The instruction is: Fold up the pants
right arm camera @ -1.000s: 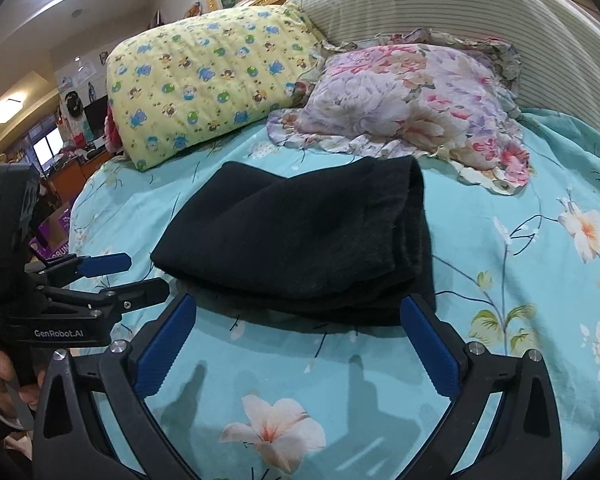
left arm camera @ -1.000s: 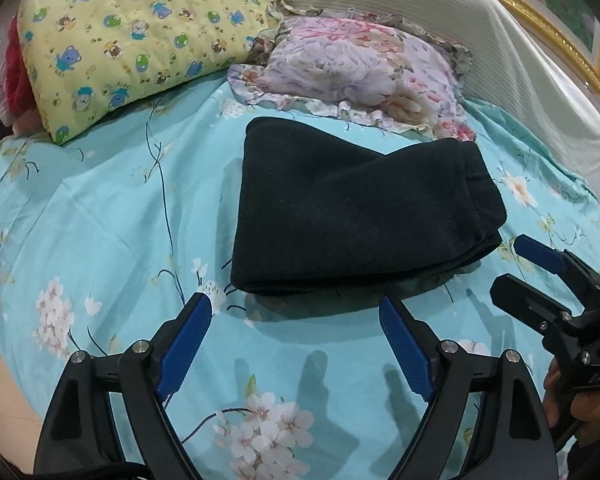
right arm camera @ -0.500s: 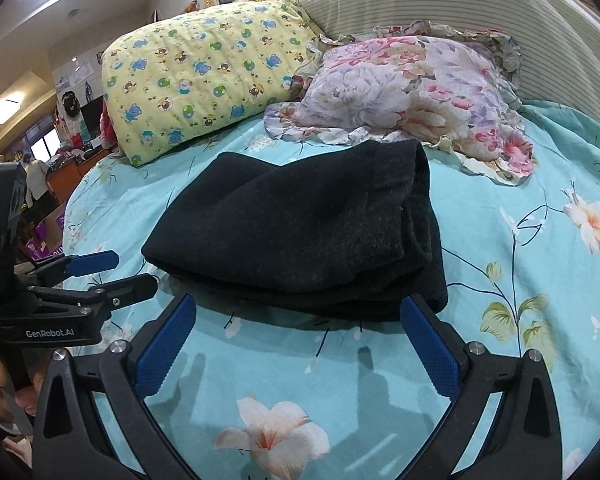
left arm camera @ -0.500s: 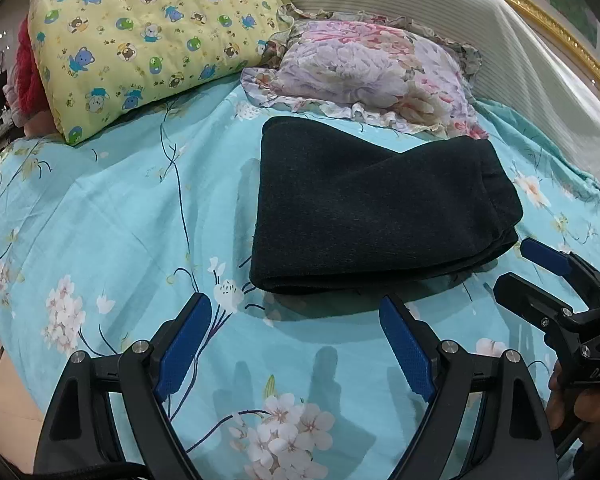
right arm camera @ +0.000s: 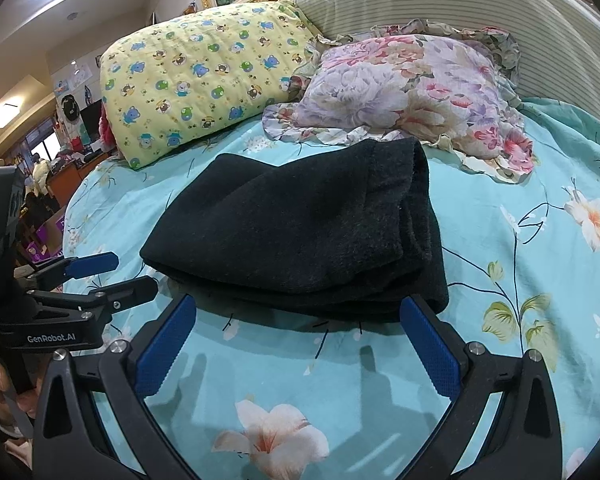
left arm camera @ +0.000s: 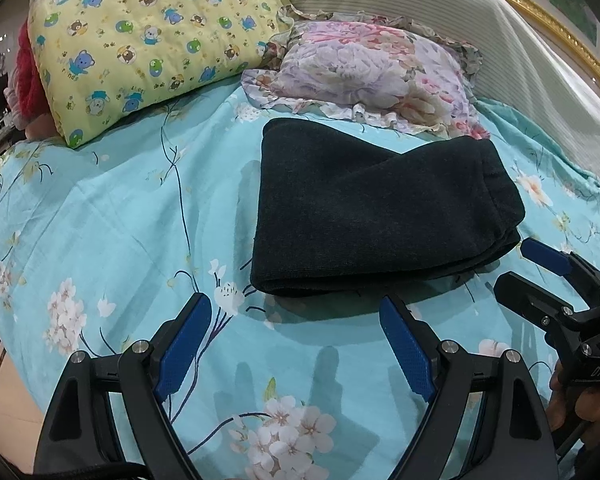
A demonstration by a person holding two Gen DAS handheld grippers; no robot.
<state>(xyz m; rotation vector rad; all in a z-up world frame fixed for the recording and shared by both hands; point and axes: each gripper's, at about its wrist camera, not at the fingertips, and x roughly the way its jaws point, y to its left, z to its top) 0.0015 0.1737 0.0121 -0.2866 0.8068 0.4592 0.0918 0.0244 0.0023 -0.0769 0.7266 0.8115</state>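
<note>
The black pants (left arm camera: 372, 208) lie folded into a thick rectangle on the turquoise floral bedsheet (left arm camera: 100, 208); they also show in the right wrist view (right arm camera: 300, 232). My left gripper (left arm camera: 296, 344) is open and empty, just in front of the pants' near folded edge, not touching. My right gripper (right arm camera: 296, 340) is open and empty, close in front of the pants' near edge. Each gripper shows in the other's view: the right one at the right edge (left arm camera: 528, 268), the left one at the left edge (right arm camera: 112, 276), both open beside the pants.
A yellow bear-print pillow (left arm camera: 148, 40) and a floral pillow (left arm camera: 372, 76) lie behind the pants. A striped headboard cushion (left arm camera: 440, 20) stands at the back. The bed's left edge (left arm camera: 4, 360) drops off near the left gripper. Room clutter (right arm camera: 40, 168) shows far left.
Both grippers have drifted slightly, so the pants shift a little in both views. Both stay open and empty; the pants have not moved on the bed.
</note>
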